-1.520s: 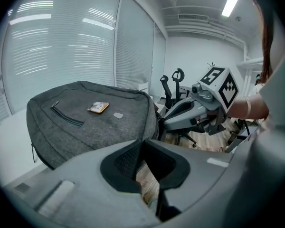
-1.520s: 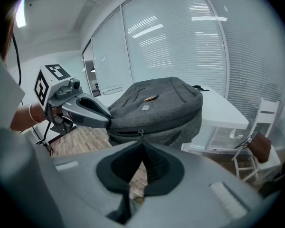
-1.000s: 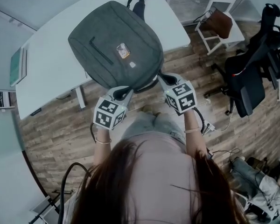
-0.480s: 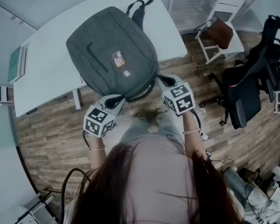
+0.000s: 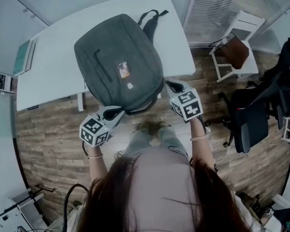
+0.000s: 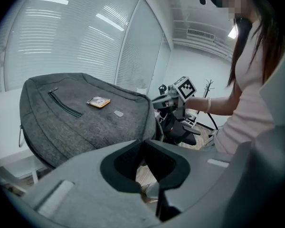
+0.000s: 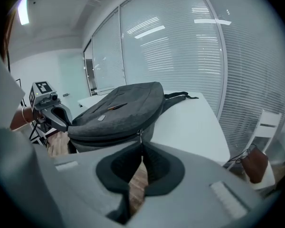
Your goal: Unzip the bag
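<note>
Right gripper (image 7: 141,145), low centre of the right gripper view: jaws together, clamped on the zip pull (image 7: 140,135) at the bag's near edge. Left gripper (image 6: 145,141), low centre of the left gripper view: jaws likewise closed, apparently pinching the bag's rim, though hard to make out any cloth between the tips. Bag (image 5: 135,47) upper centre in the head view, flat on the white table (image 5: 53,57), near edge overhanging toward the person, one gripper at each lower corner. Between the two, a dark slit along the lower edge: probably zip already parted there. Task under way, not finished, judging by the pull sitting at the lower right corner. Left to open: the track up the bag's right side and beyond.
</note>
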The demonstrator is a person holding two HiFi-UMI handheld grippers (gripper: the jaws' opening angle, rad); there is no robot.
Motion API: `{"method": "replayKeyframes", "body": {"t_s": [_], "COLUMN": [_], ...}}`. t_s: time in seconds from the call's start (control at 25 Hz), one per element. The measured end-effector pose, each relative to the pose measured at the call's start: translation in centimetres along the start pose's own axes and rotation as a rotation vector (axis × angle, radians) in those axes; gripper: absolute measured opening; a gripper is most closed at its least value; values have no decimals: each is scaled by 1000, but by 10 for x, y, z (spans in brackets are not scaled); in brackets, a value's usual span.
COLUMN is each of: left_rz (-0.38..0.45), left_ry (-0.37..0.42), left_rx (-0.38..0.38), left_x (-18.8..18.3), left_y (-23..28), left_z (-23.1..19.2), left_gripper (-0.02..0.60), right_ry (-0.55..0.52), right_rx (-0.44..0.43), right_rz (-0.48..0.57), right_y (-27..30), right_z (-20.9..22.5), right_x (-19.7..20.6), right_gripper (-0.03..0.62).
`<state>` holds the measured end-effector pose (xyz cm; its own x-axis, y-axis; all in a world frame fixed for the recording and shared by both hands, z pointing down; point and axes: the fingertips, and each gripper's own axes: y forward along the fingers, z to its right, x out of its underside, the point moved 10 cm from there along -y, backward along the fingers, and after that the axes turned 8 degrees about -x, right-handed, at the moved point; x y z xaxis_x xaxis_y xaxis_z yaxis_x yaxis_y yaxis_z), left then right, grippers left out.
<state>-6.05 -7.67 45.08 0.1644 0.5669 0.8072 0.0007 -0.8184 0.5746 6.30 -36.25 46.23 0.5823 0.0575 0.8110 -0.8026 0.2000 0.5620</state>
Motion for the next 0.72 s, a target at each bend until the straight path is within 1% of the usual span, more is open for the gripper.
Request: {"method": "replayKeyframes", "body": {"t_s": [0.32,0.72], "left_rz": [29,50], "left_ry": [0,-38], "left_rx": [-36,-50], "left_x": [4,7], "left_y": [2,1], "left_z": [4,3], "left_gripper": [32,32], "right_ry": [-53,-96], "right_rx": [-34,-67], "right_rz": [-1,-7], "right_y": [10,23], "right_z": [29,49], "right_x": [-16,-31], "right_gripper": [10,9]}}
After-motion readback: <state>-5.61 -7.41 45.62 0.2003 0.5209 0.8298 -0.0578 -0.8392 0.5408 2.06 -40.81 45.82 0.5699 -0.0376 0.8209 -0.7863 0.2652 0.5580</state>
